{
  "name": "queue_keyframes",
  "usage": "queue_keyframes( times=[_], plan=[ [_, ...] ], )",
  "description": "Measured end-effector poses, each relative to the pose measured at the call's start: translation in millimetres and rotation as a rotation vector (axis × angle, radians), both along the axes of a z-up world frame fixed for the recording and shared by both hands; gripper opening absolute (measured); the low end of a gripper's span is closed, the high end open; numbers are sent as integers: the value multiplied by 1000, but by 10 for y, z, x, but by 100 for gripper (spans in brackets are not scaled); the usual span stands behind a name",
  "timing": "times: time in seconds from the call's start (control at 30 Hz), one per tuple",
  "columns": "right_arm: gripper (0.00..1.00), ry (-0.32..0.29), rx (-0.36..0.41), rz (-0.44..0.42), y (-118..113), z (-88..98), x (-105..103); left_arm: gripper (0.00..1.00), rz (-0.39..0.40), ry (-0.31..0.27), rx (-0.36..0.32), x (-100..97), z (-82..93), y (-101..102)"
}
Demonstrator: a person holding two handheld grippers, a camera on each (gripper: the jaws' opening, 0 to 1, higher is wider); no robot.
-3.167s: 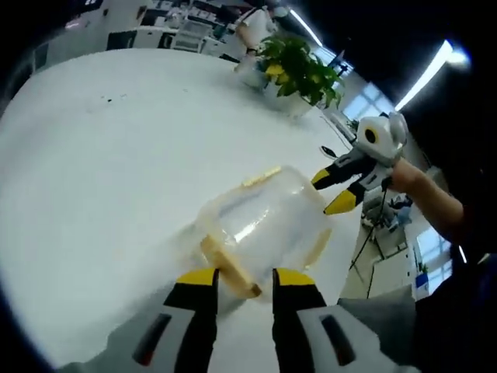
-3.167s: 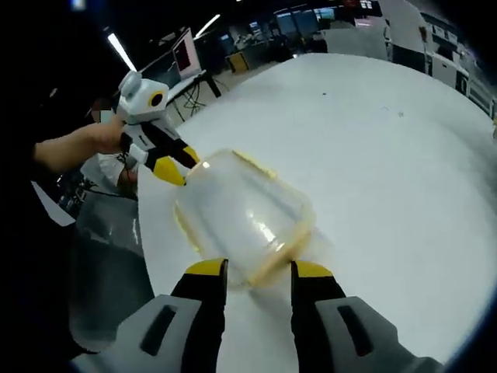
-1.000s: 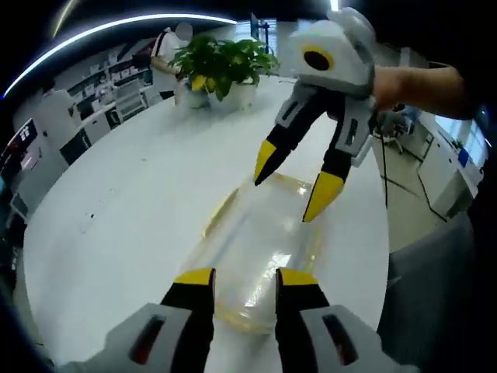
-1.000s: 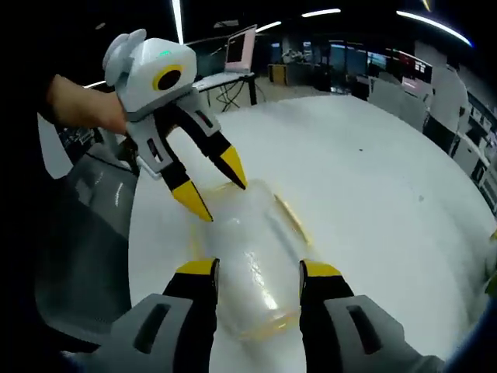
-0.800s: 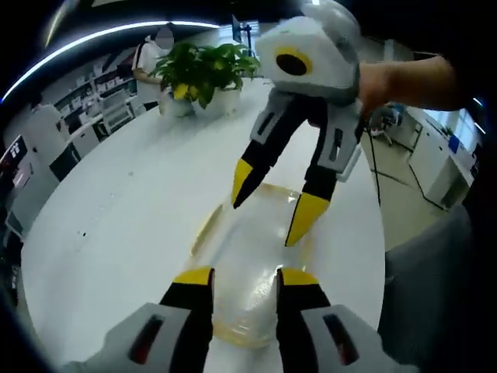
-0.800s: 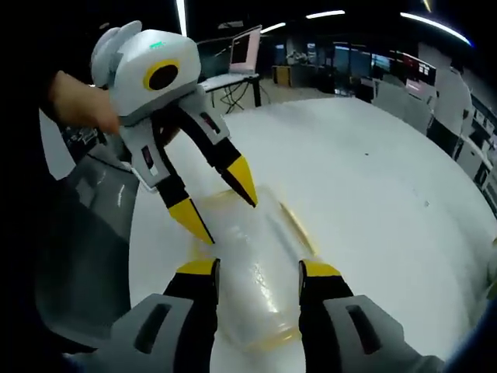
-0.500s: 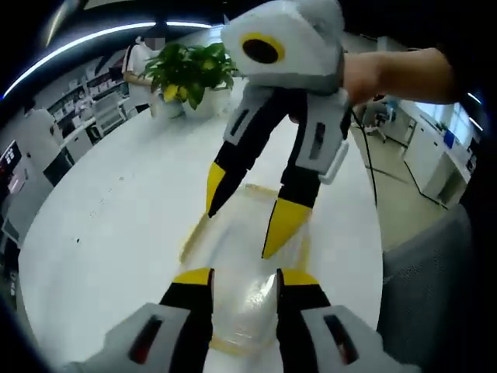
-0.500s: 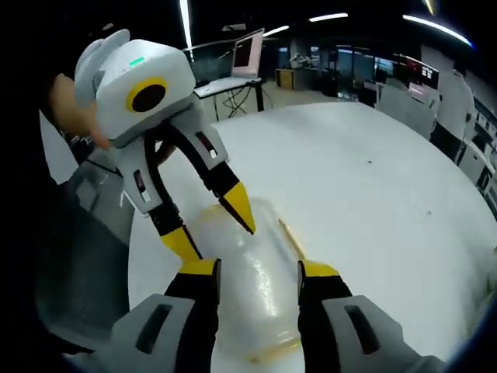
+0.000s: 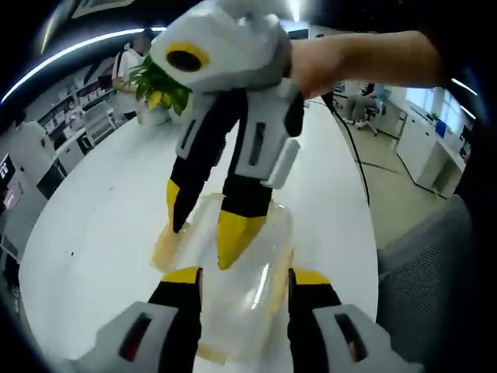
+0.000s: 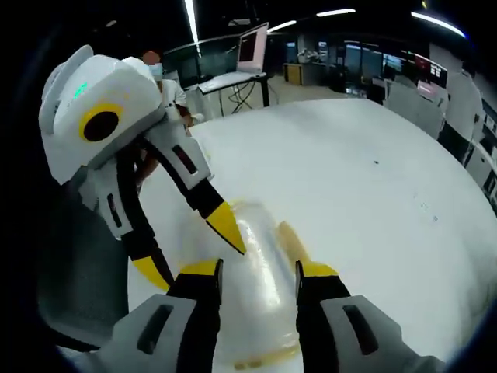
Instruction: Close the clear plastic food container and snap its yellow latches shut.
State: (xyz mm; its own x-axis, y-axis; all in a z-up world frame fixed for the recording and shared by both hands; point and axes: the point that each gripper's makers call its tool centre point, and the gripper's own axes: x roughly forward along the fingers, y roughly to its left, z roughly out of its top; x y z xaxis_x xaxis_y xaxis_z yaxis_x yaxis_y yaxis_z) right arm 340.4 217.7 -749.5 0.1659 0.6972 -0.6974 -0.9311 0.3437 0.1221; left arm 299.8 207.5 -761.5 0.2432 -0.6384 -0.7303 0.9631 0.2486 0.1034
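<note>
A clear plastic container (image 9: 252,291) with its lid on lies on a white round table (image 9: 101,202). In the left gripper view my left gripper (image 9: 245,277) stands open, one jaw on each side of the container's near end. My right gripper (image 9: 203,227), held by a hand (image 9: 334,66), comes down from above, open, its yellow tips over the lid. A yellow latch (image 9: 165,247) sticks out at the container's left side. In the right gripper view my right gripper (image 10: 258,271) straddles the container (image 10: 260,287), open. My left gripper (image 10: 190,252) enters from the left, and a yellow latch (image 10: 290,236) lies flat.
A potted plant (image 9: 159,81) and a person (image 9: 128,58) are at the table's far side. A grey chair (image 9: 435,272) stands by the near edge. Desks and a monitor (image 10: 252,47) fill the dark room beyond the bare white table (image 10: 365,194).
The two grippers have closed in on each other over the container, each now looming large in the other's view. The container has stayed on the table.
</note>
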Motion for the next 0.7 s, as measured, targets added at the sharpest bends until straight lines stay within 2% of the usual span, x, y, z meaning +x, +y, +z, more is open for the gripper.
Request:
queue_keyframes(
  times=[0.23, 0.37, 0.63, 0.7],
  plan=[
    [37, -6, -45, 37, -16, -35, 113, 40, -47, -34, 47, -57, -76, -51],
    [36, 25, -60, 75, 9, -58, 101, 40, -70, -75, 82, -50, -108, -45],
    [36, 97, -131, 171, 21, -171, 119, 41, -68, -88, 85, -19, -114, -46],
    [38, 83, -166, 198, 11, -199, 155, 41, -65, -89, 85, -17, -115, -45]
  ],
)
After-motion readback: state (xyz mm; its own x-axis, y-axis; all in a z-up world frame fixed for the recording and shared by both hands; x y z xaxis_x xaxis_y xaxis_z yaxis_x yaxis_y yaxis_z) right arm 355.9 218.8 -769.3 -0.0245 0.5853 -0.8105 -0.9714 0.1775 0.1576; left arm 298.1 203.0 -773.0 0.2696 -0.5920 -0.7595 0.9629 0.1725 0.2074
